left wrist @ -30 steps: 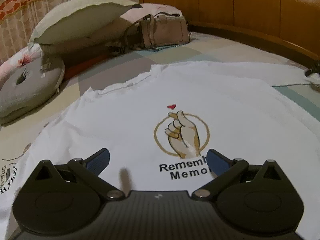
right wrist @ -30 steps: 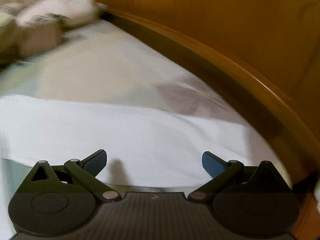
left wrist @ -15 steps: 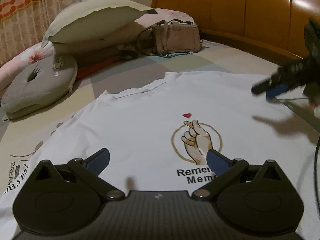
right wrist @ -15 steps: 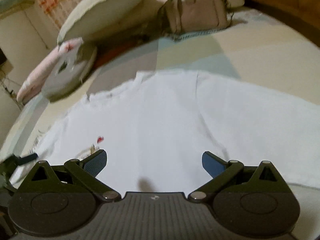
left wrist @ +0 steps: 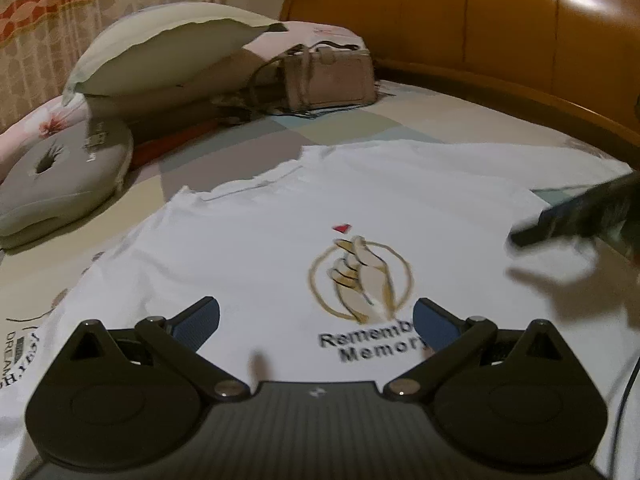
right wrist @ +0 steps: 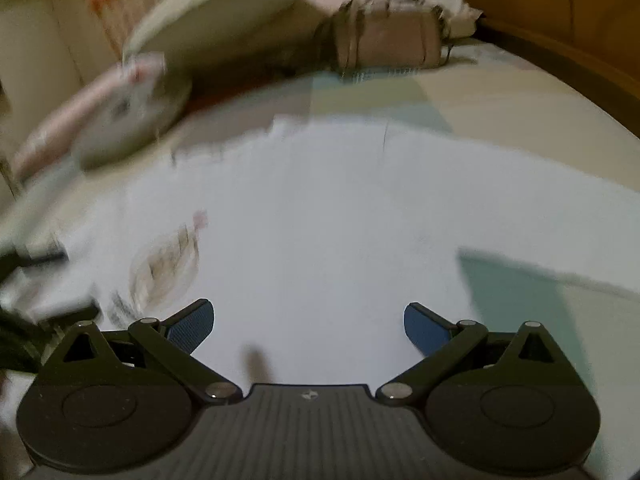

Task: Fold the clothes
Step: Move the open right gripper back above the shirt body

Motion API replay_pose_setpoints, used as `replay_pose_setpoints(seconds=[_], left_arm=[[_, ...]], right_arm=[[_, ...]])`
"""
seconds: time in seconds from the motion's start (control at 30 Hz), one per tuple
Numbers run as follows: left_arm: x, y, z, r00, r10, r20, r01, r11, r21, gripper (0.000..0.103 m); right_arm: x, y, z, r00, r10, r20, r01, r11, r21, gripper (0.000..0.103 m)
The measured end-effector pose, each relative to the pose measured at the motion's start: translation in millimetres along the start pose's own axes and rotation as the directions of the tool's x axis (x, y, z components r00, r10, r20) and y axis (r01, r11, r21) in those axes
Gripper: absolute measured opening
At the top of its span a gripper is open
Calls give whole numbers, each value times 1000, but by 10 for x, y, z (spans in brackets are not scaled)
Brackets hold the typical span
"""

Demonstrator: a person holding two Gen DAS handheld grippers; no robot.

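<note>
I am looking across a bed (left wrist: 460, 120) covered in a pale patchwork sheet. A glossy brown wooden headboard (left wrist: 500, 28) is curving along its far right side, catching a warm light. A curtain (left wrist: 80, 4) with orange and cream patterning is hanging at the far left, behind piled pillows (left wrist: 168, 48).

A white T-shirt (left wrist: 256, 248) lies on the bed (left wrist: 460, 120); its near hem is hidden under the left gripper (left wrist: 316, 326). That gripper's right fingertip (left wrist: 430, 326) covers the end of the printed words. The right gripper (left wrist: 576, 216) shows as a dark smear cut off at the picture's right edge. In the right wrist view the shirt's print (right wrist: 168, 264), the pillows (right wrist: 216, 20) and the handbag (right wrist: 388, 40) near the bed's far edge are smeared by blur.
</note>
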State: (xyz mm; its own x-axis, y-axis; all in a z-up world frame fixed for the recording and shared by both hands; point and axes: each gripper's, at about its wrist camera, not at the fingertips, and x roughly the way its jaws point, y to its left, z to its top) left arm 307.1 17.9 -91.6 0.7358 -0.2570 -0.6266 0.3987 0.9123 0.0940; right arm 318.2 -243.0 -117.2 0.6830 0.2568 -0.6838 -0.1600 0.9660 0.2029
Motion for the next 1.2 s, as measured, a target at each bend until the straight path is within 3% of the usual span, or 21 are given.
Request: replay_pose_setpoints(seconds=[0.13,0.23,0.33,0.43,0.7,0.93,1.2], left_arm=[[105,-99,-98,999,-33,-31,33,999,4,102],[204,-118,-177,996,-48,-74,46,999,-30,102],[191,-64,-278,996,-64,-58,59,994,-95,102],[129,-44,-310,995,-59,-75,51,994,-100,102],[-198,-110,-541,997,1,-79,-9,996,-92,102],[-560,-278,-806,995,64,-81,-78,980,-183,102],[-704,-359,-749,988,87,-129,-111,975,-194,102]], right_arm=[[28,252,-250,994,-109,11,110,977,-185,103],[35,261,-217,994,-114,2,112,976,-188,103],[-4,223,-249,995,-103,6,102,973,-206,103],[-19,232,-287,994,-109,6,108,971,-212,103],[11,284,-257,991,-129,-27,120,969,-214,103],[15,291,-230,990,-134,-49,121,971,-208,103],[-20,329,-164,989,-131,-72,120,981,-150,103]])
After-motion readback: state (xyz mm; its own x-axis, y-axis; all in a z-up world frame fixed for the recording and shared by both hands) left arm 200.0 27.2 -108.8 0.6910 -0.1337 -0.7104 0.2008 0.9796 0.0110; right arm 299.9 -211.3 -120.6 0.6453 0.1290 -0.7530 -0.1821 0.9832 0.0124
